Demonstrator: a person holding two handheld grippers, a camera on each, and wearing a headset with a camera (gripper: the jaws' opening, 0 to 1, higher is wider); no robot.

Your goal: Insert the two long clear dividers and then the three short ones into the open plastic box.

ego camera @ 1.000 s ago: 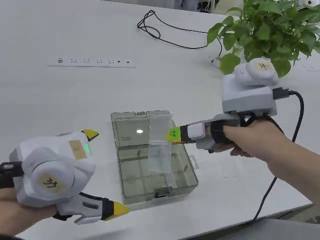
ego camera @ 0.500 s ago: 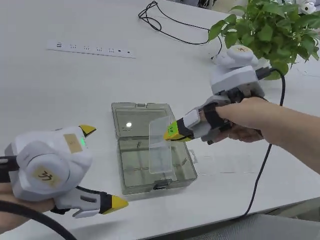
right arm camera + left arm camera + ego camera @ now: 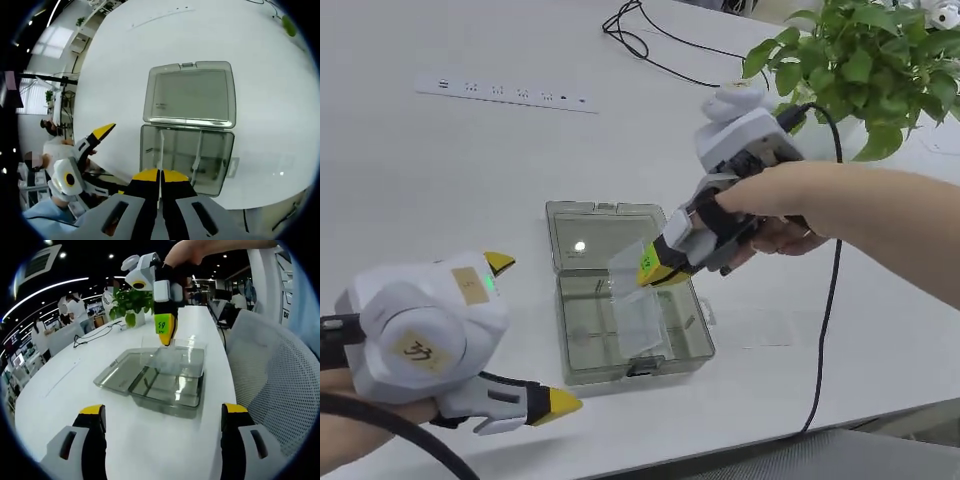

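The right gripper (image 3: 655, 270) fingers are clamped on a clear divider (image 3: 642, 318) over the box (image 3: 569, 345); the left gripper (image 3: 530, 333) fingers are wide apart.

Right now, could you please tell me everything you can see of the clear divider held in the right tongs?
The clear divider is a thin, flat, see-through plastic sheet, roughly rectangular. The right tongs are shut on its upper edge, and it hangs tilted over the tray half of the open plastic box, its lower end seemingly down inside. In the right gripper view it shows edge-on as a thin pale line. Whether it sits in a slot, I cannot tell.
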